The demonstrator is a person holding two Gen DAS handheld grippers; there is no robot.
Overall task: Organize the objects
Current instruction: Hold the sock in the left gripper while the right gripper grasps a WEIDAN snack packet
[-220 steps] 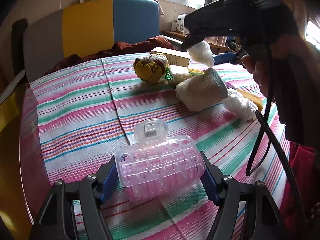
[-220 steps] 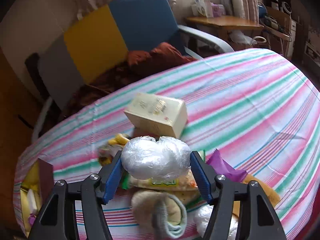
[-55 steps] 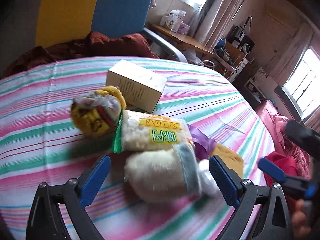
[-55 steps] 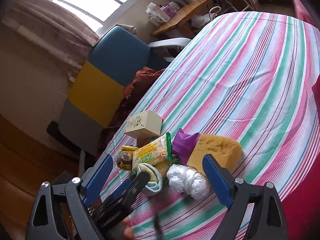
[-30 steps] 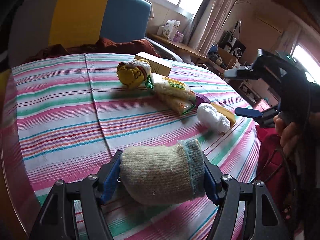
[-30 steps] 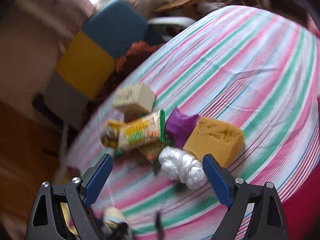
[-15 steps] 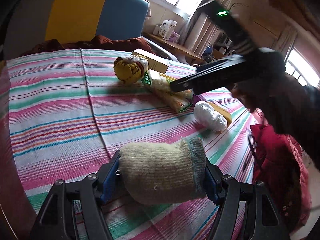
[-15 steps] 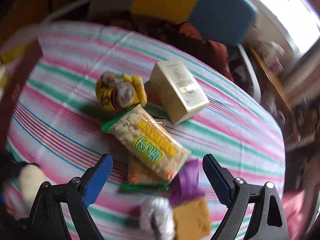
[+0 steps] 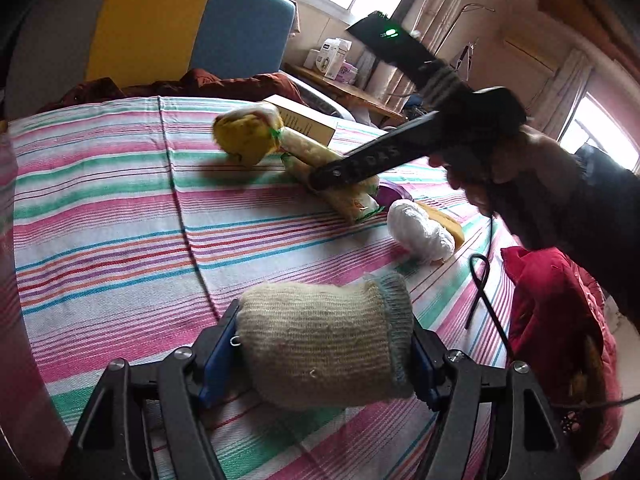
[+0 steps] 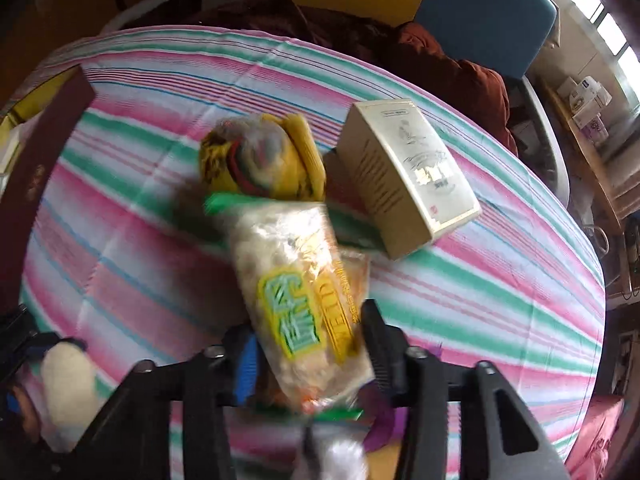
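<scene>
Since a second ago our right gripper (image 10: 308, 344) has swung in over the pile, and its jaws have just been closing, so that they now pinch the snack bag (image 10: 304, 300) between them; half a second back they stood wide with nothing in them. Our left gripper (image 9: 316, 354) has kept its place and is clamped on the rolled sock (image 9: 324, 340) as before, its jaws at a middling width set by the sock's bulk, low over the near part of the table.

We see the round table under its striped cloth (image 9: 120, 216), pink, green and white. Behind it stands a chair (image 9: 192, 24) with yellow and blue panels, and a dark red cloth (image 9: 208, 82) lies heaped on its seat.

On the far side of the table lies a cream box (image 10: 408, 172), tilted, with one corner resting over the pile. Touching it on the left is a yellow bundle (image 10: 264, 160). The snack bag runs from that bundle toward us, with a second packet (image 9: 352, 202) under it. Beside these, toward the right edge, a white plastic wad (image 9: 420, 232) lies against a yellow sponge (image 9: 444, 220), with a scrap of purple wrapper (image 9: 390, 194) just behind.

At the table's left edge we catch a dark red box flap (image 10: 40, 168).
</scene>
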